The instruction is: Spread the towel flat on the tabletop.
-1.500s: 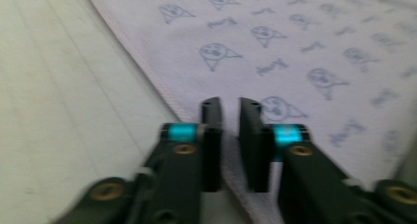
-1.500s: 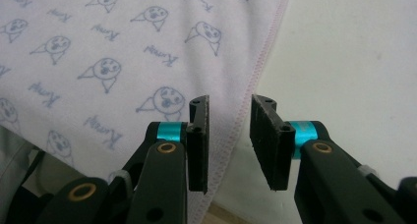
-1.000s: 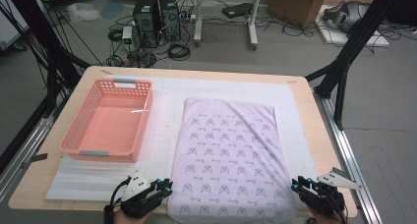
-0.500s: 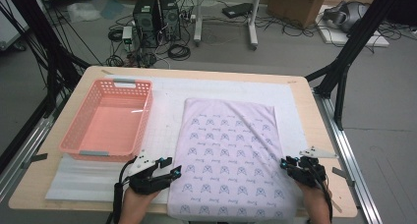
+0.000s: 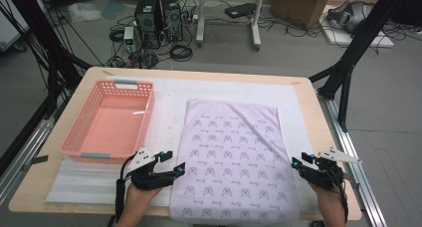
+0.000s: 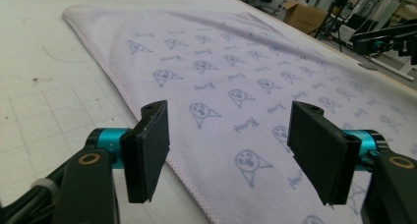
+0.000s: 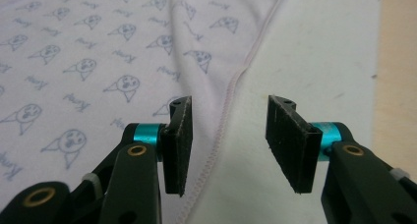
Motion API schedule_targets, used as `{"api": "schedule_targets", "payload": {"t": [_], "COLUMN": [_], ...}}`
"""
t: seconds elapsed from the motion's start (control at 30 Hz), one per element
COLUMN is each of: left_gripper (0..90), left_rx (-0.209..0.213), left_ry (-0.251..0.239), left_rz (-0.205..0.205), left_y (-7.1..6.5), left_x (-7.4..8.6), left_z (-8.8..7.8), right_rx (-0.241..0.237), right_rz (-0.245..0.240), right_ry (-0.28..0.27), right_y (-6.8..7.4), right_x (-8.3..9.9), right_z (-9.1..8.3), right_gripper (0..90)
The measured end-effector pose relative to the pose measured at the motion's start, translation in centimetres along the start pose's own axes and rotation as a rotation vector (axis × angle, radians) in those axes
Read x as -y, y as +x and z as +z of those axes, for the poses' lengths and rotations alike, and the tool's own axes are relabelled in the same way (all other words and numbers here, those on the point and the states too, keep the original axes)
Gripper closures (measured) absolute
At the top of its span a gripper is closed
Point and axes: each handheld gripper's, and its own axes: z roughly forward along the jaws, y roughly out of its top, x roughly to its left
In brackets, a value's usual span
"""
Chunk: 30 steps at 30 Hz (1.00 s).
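The cloth (image 5: 234, 162) lies flat on the white mat (image 5: 169, 107), just right of the pink basket (image 5: 107, 122) and apart from it. Its long axis runs from the near table edge away toward the far edge; the near hem reaches that near edge.

The left gripper (image 5: 174, 168) sits at the cloth's left long hem, near the basket's near right corner, pointing across toward the cloth. Its jaws have just been opening and now stand wide apart, released. In the left gripper view the hem (image 6: 147, 128) passes under and between the jaws (image 6: 236, 150) on a slant; the pads are off the fabric and grasp nothing.

The right gripper (image 5: 301, 163) sits at the opposite long hem, well away from the basket. Its jaws have just been opening and stand parted. In the right gripper view the stitched hem (image 7: 223, 121) runs straight up between the jaws, cloth to one side, bare mat to the other; nothing is clamped.

Judgement: each gripper straddles its own hem, roughly level with the other, so any coming pinch turns on hem alignment. Neither hand is clearly nearer.

Hard to make out: whether the jaw tips touch the mat; how many layers the cloth has; the near corners, cut off at the frame edge in the high view.
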Motion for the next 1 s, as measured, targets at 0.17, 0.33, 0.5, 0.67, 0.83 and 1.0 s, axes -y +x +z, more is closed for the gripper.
{"api": "schedule_targets", "payload": {"t": [0.17, 0.33, 0.5, 0.67, 0.83, 1.0], "left_gripper": [24.9, 25.3, 25.6, 26.1, 26.3, 26.2], "left_rx": [-0.008, -0.005, 0.003, 0.007, 0.006, 0.005], "left_ry": [0.005, 0.001, 0.01, 0.013, 0.023, 0.021], "left_rz": [0.007, 0.01, 0.005, 0.002, 0.004, 0.008], "left_y": [-0.2, -0.1, 0.3, 0.5, 0.4, 0.5], "left_x": [0.0, 0.0, 0.1, 0.1, 0.2, 0.2], "left_z": [0.0, -0.1, 0.0, 0.2, 0.2, 0.2], "right_rx": [0.039, 0.044, 0.068, 0.076, 0.183, 0.187], "right_rz": [0.029, -0.037, -0.022, 0.02, -0.002, 0.038], "right_ry": [0.015, 0.095, 0.13, 0.136, 0.15, 0.097], "right_y": [-1.5, -2.0, -2.7, -3.6, -3.9, -3.8], "right_x": [-1.0, -3.9, -6.0, -6.9, -7.6, -7.6], "right_z": [1.9, 7.3, 11.1, 13.4, 14.2, 12.9], "right_gripper": [52.6, 53.0, 57.3, 81.2, 88.3, 64.4]}}
